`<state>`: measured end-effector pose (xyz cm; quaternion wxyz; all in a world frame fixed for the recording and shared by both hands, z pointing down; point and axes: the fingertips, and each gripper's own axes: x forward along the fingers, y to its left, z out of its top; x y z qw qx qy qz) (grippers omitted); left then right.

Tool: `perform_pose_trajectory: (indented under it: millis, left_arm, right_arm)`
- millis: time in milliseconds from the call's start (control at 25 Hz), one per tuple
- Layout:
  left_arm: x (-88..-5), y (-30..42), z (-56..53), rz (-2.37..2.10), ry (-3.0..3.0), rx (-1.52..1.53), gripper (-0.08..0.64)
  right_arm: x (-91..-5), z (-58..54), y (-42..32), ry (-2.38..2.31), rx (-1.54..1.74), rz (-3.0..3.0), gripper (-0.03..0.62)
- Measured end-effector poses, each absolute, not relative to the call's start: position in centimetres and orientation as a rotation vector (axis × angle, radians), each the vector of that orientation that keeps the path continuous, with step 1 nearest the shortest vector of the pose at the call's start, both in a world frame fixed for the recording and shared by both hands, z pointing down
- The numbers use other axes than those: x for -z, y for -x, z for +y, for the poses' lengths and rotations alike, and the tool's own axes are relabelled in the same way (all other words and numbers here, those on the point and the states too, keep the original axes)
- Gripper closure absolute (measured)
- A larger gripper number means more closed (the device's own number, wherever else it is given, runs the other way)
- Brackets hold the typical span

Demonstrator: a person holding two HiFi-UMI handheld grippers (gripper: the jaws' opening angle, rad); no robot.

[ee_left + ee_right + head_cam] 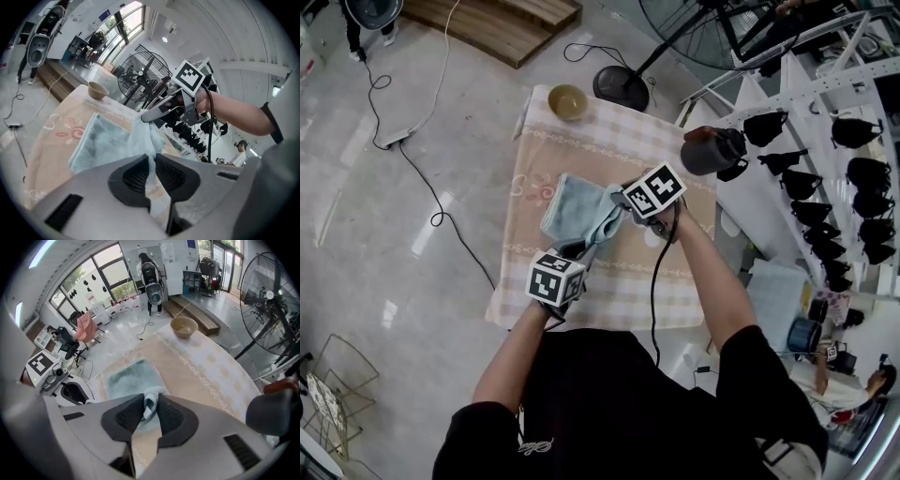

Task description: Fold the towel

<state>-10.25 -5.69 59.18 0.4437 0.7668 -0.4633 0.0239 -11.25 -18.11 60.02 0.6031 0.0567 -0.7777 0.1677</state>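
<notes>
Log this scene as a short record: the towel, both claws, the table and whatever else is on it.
towel: light blue; far part lies flat on the tablecloth, near edge raised and bunched between the claws
left claw: shut on the towel's raised edge
right claw: shut on a bunched fold of the towel
tablecloth: beige with a checked border, covers the table
bowl: at the table's far end, apart from the towel
dark cup: by the table's right edge
</notes>
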Motion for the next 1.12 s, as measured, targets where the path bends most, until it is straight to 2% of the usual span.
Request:
perform_pose_trajectory:
  millis: [560, 800, 920, 1000, 1120]
  left_arm:
    - [-60.2, 15.7, -5.0, -1.251, -1.792, 0.013, 0.512]
    - [-61.5, 18.1, -4.7, -1.309, -1.71, 0.033, 0.512]
    - [-61.8, 19.4, -4.6, -1.353, -1.672, 0.05, 0.509]
    - [-62.1, 20.4, -4.3, -1.394, -1.639, 0.04, 0.478]
    - [-62.3, 22.3, -3.6, -1.473, -1.592, 0.033, 0.373]
  right_arm:
    - [-60.9, -17.6, 17.4, -0.098, -0.381, -1.841, 0.507]
    - [-59.5, -18.7, 19.9, -0.18, -0.391, -2.013, 0.435]
    - [-58.7, -18.5, 20.2, -0.185, -0.385, -2.069, 0.42]
    - [-58.5, -18.2, 19.8, -0.193, -0.374, -2.087, 0.417]
    - [-58.3, -16.9, 19.1, -0.203, -0.372, -2.12, 0.417]
